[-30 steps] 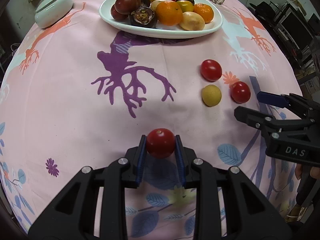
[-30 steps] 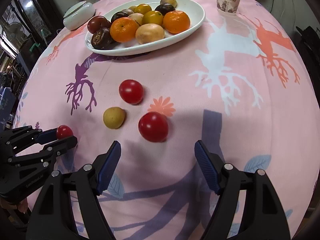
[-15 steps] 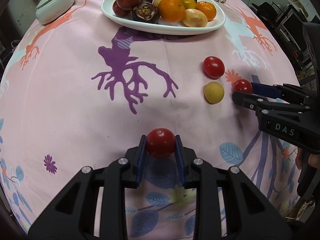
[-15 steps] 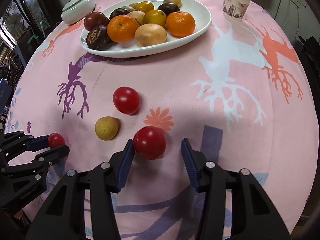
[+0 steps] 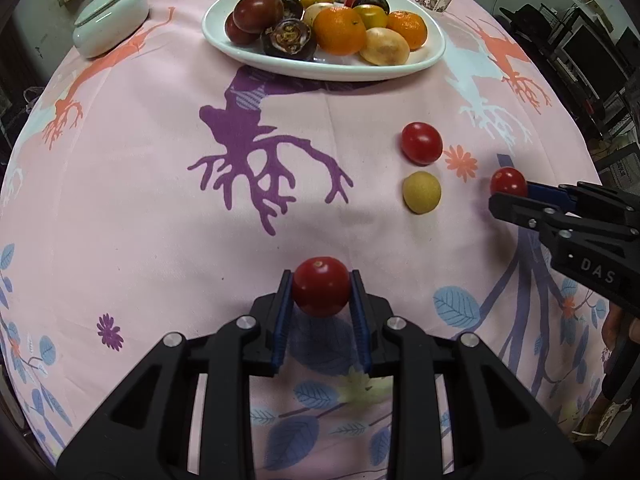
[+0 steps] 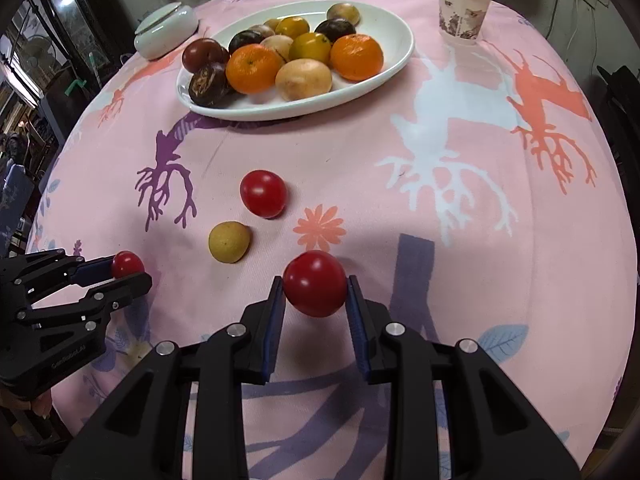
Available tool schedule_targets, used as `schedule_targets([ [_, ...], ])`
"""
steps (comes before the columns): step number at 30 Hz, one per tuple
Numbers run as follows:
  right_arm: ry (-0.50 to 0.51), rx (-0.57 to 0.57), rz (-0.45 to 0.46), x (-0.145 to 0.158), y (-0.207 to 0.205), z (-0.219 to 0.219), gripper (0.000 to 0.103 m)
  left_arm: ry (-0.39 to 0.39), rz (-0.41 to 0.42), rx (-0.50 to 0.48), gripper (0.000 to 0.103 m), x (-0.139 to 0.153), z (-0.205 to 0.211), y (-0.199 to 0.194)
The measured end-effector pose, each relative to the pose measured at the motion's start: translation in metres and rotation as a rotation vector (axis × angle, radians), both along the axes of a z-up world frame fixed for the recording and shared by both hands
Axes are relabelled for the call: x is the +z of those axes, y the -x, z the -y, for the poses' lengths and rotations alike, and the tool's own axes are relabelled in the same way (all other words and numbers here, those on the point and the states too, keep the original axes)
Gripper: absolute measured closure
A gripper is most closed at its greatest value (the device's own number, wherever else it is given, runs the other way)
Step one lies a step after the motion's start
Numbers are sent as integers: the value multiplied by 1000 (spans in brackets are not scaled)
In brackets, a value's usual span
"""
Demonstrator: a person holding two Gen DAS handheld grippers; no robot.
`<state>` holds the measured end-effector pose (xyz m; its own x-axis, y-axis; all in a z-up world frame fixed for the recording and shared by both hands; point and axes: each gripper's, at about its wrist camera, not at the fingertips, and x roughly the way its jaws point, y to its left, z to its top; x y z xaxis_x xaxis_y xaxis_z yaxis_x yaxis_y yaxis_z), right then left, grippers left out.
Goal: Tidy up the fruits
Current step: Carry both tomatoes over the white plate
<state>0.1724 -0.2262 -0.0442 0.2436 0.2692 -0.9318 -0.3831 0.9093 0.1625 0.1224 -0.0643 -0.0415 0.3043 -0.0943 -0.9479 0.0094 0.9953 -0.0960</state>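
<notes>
Since a second ago, the right gripper (image 6: 315, 294) has clamped onto a red tomato (image 6: 315, 283) near the table's front edge. Its partner, the left gripper (image 5: 321, 298), grips another tomato (image 5: 321, 291), likely bound for the full plate (image 6: 400, 54).

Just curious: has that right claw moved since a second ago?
Yes. The right gripper came forward toward the orange flower print and shut on a red tomato.

Matt pink printed cloth (image 6: 400, 208) covers the table. At upper centre, a glossy white ceramic plate (image 6: 400, 40); at upper right, a paper cup (image 6: 462, 10). Glossy, smooth red tomatoes (image 6: 263, 193). Matt black plastic grippers (image 6: 315, 312) with shiny metal screws.
</notes>
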Motion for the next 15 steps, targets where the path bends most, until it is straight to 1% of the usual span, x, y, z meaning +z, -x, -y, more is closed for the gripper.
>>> schedule_targets([
  [7, -50, -15, 48, 28, -2, 9, 73, 8, 48, -21, 75, 23, 2, -13],
  [11, -95, -14, 80, 47, -13, 6, 72, 12, 97, -34, 75, 42, 6, -31],
  [15, -119, 3, 115, 62, -27, -3, 72, 14, 140, -41, 75, 58, 8, -54],
])
